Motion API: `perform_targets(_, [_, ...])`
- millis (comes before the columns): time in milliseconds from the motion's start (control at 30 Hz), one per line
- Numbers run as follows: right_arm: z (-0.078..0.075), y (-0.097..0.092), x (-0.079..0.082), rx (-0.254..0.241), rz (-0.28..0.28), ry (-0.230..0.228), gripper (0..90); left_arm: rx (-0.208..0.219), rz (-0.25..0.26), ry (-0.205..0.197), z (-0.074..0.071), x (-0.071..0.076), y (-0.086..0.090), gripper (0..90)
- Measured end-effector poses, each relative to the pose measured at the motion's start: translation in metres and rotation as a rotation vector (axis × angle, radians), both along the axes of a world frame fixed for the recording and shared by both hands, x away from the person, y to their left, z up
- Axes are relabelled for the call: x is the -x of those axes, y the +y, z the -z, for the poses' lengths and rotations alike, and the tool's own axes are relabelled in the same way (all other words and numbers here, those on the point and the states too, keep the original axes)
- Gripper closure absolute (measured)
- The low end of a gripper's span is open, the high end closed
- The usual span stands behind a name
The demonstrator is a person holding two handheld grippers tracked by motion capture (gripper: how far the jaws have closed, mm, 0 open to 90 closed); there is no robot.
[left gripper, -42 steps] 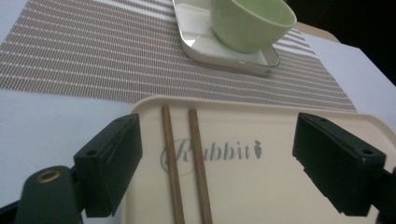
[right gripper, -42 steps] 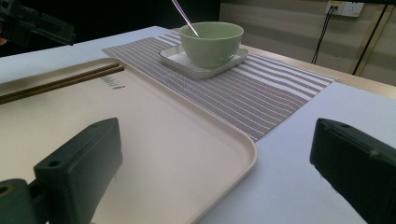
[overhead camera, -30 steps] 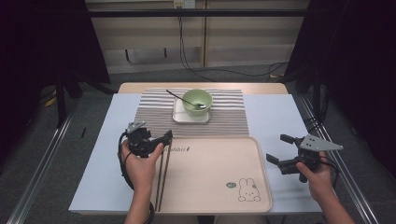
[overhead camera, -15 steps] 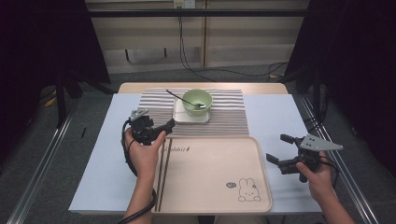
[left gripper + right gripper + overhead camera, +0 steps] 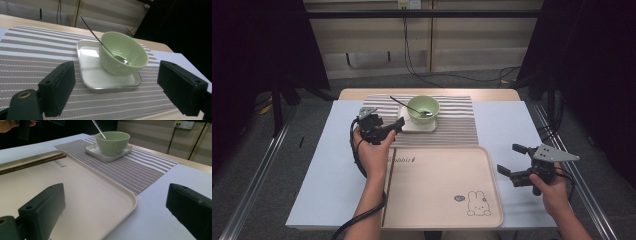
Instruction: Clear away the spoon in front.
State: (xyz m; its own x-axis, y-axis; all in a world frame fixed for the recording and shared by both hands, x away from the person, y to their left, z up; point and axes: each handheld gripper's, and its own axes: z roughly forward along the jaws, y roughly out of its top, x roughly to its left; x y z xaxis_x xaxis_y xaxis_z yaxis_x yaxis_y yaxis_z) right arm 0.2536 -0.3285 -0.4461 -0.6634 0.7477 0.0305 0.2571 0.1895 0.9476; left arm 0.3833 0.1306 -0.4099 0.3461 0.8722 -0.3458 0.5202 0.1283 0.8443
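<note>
A pale green bowl (image 5: pixel 423 109) (image 5: pixel 122 53) (image 5: pixel 112 142) with a metal spoon (image 5: pixel 404 105) (image 5: pixel 91 31) leaning in it stands on a white square plate (image 5: pixel 412 128) (image 5: pixel 90 67). The plate rests on a striped mat (image 5: pixel 457 127). My left gripper (image 5: pixel 394 129) (image 5: pixel 116 85) hovers over the mat just left of the plate and points at the bowl. It is open and empty, and its jaws have just narrowed slightly. My right gripper (image 5: pixel 509 159) (image 5: pixel 115 212) is held open and empty at the right edge of the beige tray (image 5: pixel 437 180).
Dark chopsticks (image 5: pixel 388 185) (image 5: pixel 32 162) lie along the tray's left side. The tray has a rabbit drawing (image 5: pixel 477 204) near its front right corner. A white sheet (image 5: pixel 322 165) covers the table under the mat and tray. Metal rails run along both table sides.
My left hand has moved away from the tray's left edge, forward and right over the striped mat toward the plate. The right hand has kept still.
</note>
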Motion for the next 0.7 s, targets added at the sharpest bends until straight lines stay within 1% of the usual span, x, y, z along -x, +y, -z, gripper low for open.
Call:
perform_targets(67, [0.000, 0.000, 0.000, 0.000, 0.000, 0.000, 1.8, 0.010, 0.000, -0.009, 0.001, -0.004, -0.001, 15.0])
perform_targets(100, [0.000, 0.000, 0.000, 0.002, 0.000, 0.000, 1.8, 0.011, 0.000, -0.008, 0.001, -0.006, -0.002, 16.2])
perform_targets(133, [0.000, 0.000, 0.000, 0.001, -0.003, -0.002, 1.8, 0.021, -0.006, -0.012, 0.002, -0.009, -0.003, 17.5])
perform_targets(200, [0.000, 0.000, 0.000, 0.001, -0.003, -0.003, 1.8, 0.027, -0.004, -0.018, 0.001, -0.011, -0.004, 19.4])
perform_targets(233, [0.000, 0.000, 0.000, 0.002, -0.001, 0.001, 1.8, 0.038, -0.011, -0.027, 0.001, -0.014, -0.005, 20.0])
perform_targets(267, [0.000, 0.000, 0.000, 0.002, -0.001, 0.000, 1.7, 0.037, -0.006, -0.026, 0.001, -0.016, -0.005, 20.4])
perform_targets(300, [0.000, 0.000, 0.000, 0.001, 0.000, 0.000, 1.8, 0.046, 0.000, -0.026, 0.002, -0.018, -0.006, 21.8])
perform_targets(333, [0.000, 0.000, 0.000, 0.002, -0.002, 0.003, 1.8, 0.050, -0.010, -0.022, 0.002, -0.019, -0.007, 23.3])
perform_targets(367, [0.000, 0.000, 0.000, 0.003, -0.002, 0.002, 1.7, 0.046, -0.004, -0.016, 0.003, -0.021, -0.007, 24.3])
perform_targets(400, [0.000, -0.001, 0.000, 0.003, -0.002, 0.001, 1.8, 0.052, -0.006, -0.012, 0.004, -0.022, -0.008, 25.9])
perform_targets(433, [0.000, -0.001, 0.000, 0.004, 0.000, 0.000, 1.7, 0.054, -0.005, -0.015, 0.005, -0.024, -0.009, 27.4])
perform_targets(467, [0.000, -0.001, 0.000, 0.002, -0.014, 0.006, 1.8, 0.047, -0.002, -0.015, 0.006, -0.025, -0.009, 29.2])
perform_targets(533, [0.000, -0.001, 0.000, 0.001, -0.009, 0.001, 1.8, 0.049, -0.005, -0.017, 0.008, -0.028, -0.010, 29.8])
perform_targets(600, [0.000, -0.001, 0.000, 0.001, -0.008, 0.003, 1.8, 0.052, -0.003, -0.019, 0.009, -0.030, -0.011, 33.4])
perform_targets(633, [0.000, -0.001, 0.000, 0.000, -0.009, 0.003, 1.8, 0.056, -0.008, -0.009, 0.010, -0.033, -0.011, 33.7])
perform_targets(667, [0.000, -0.001, 0.000, 0.001, -0.008, 0.003, 1.7, 0.064, -0.005, -0.013, 0.011, -0.035, -0.011, 33.8])
perform_targets(700, [0.000, -0.001, 0.000, 0.001, -0.005, 0.003, 1.7, 0.058, -0.014, -0.014, 0.011, -0.037, -0.011, 34.0])
